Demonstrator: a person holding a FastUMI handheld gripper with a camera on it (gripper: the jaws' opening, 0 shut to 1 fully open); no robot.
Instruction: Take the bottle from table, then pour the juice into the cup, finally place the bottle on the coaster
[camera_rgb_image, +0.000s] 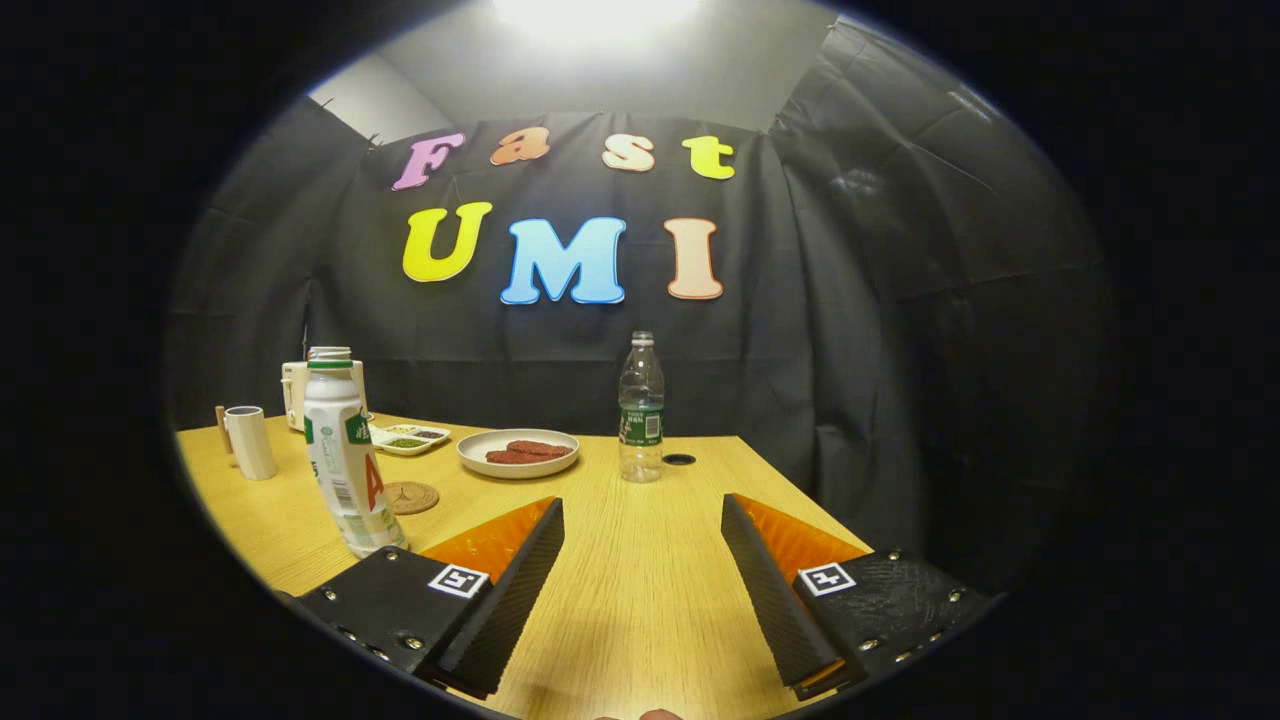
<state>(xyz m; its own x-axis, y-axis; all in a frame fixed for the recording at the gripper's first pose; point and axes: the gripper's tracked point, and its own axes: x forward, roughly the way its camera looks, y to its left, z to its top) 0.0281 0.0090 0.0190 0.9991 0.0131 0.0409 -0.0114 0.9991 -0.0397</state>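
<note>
1. The tongs (642, 515) stand wide apart above the table (640, 600), with bare wood grain between the two fingers (520, 580) and nothing gripped.
2. Just outside the left finger, touching nothing, stands the task's bottle (345, 460): white, upright, with a green cap and a printed label, near the table's left edge.
3. Just beyond that bottle lies a small round coaster (412, 497), flat on the wood, apart from the bottle's base and with nothing on it.
4. Farther left, close to the left edge, stands a white cup (250, 442), upright, well apart from the coaster.
5. Behind the white bottle, by the far left corner, sits a pale boxy item (295, 395); what it is cannot be told.
6. Beside that, a small divided tray (410, 438) holds greenish and dark contents.
7. Toward the middle of the far side rests a shallow plate (518, 452) with reddish-brown pieces of food on it.
8. Straight ahead of the gap between the fingers, near the far edge, a clear water bottle (641, 410) stands upright, with a small dark round hole (679, 459) in the tabletop just beside it on the right.
</note>
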